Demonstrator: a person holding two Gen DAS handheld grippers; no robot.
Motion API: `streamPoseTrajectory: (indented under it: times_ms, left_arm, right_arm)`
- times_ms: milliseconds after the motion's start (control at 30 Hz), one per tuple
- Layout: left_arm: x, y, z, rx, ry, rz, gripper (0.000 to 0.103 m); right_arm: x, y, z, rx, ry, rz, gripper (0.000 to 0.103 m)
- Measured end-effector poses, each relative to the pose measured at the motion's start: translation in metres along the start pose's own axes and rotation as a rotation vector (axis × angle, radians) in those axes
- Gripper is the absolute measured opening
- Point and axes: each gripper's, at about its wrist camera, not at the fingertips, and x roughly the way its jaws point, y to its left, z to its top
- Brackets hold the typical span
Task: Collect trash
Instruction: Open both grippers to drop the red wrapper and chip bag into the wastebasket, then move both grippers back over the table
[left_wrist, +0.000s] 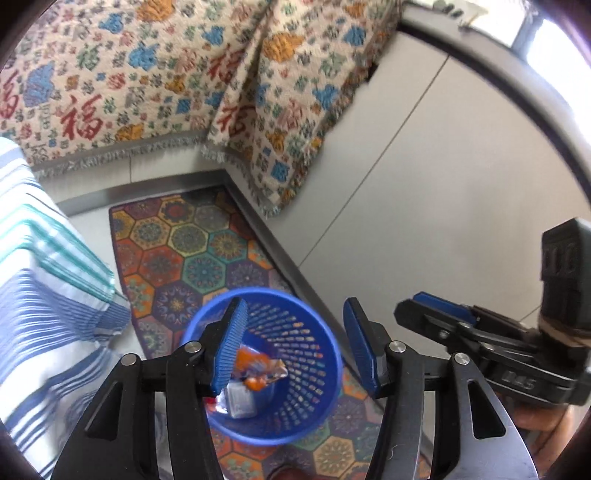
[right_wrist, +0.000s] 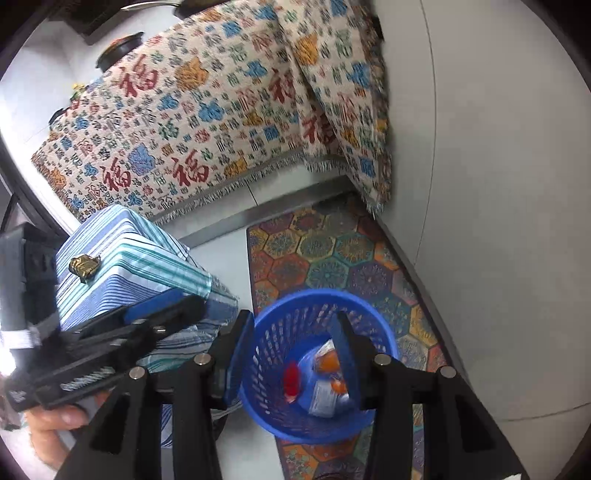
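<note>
The blue basket (left_wrist: 266, 369) is sitting on the colourful mat (left_wrist: 207, 258), and everything here is told from that basket.

The left gripper (left_wrist: 291, 347) is hanging right above the basket. Its two blue pads are standing apart, with nothing pinched between them — the jaws are open. Looking down between them, an orange and silver wrapper (left_wrist: 264, 371) is lying inside the basket, near the bottom. A white and silver packet (left_wrist: 240, 400) is lying just under it, and a small red bit (right_wrist: 291, 380) is showing beside them.

The right gripper (right_wrist: 291, 354) is also hanging over the basket. Its pads are standing apart too, and nothing is squeezed between them, so it is open as well. In the right wrist view the trash is lying in the basket below its fingers.

To the left of the basket a box covered in blue and white striped cloth (right_wrist: 140, 266) is standing close by. A small gold and black wrapper (right_wrist: 85, 266) is resting on top of it — well away from the basket.

Behind the basket, past the far end of the mat, a cream blanket with red signs (right_wrist: 207, 122) is hanging down. To the right of the basket a plain grey wall (right_wrist: 498, 221) is going up
</note>
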Motion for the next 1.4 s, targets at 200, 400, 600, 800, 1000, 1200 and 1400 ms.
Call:
streamPoseTrajectory:
  times_ms: [200,400,600,800,1000,1200,1400]
  left_arm:
    - [-0.083,0.008,-0.012,0.053,-0.045,0.061,0.087]
    - [-0.152,0.072,-0.069,0.046,0.020,0.211,0.094]
    - [-0.212,0.151,-0.103,0.001,0.053,0.401,0.094]
    - [-0.261,0.228,-0.125,-0.097,0.031,0.527,0.094]
    - [-0.284,0.266,-0.136,-0.136,-0.010,0.586,0.096]
    - [-0.279,0.277,-0.132,-0.106,0.021,0.638,0.103]
    - [-0.279,0.278,-0.130,-0.108,0.020,0.640,0.103]
  right_arm:
    - [-0.037,0.045,0.008,-0.130,-0.150,-0.055,0.059]
    - [-0.047,0.118,-0.003,-0.282,-0.186,-0.015,0.065]
    - [-0.034,0.220,-0.038,-0.454,-0.102,0.140,0.065]
    - [-0.007,0.308,-0.080,-0.622,0.017,0.250,0.065]
    - [0.015,0.354,-0.106,-0.712,0.079,0.251,0.065]
    - [0.026,0.361,-0.099,-0.677,0.084,0.262,0.072]
    - [0.036,0.368,-0.093,-0.667,0.081,0.257,0.080]
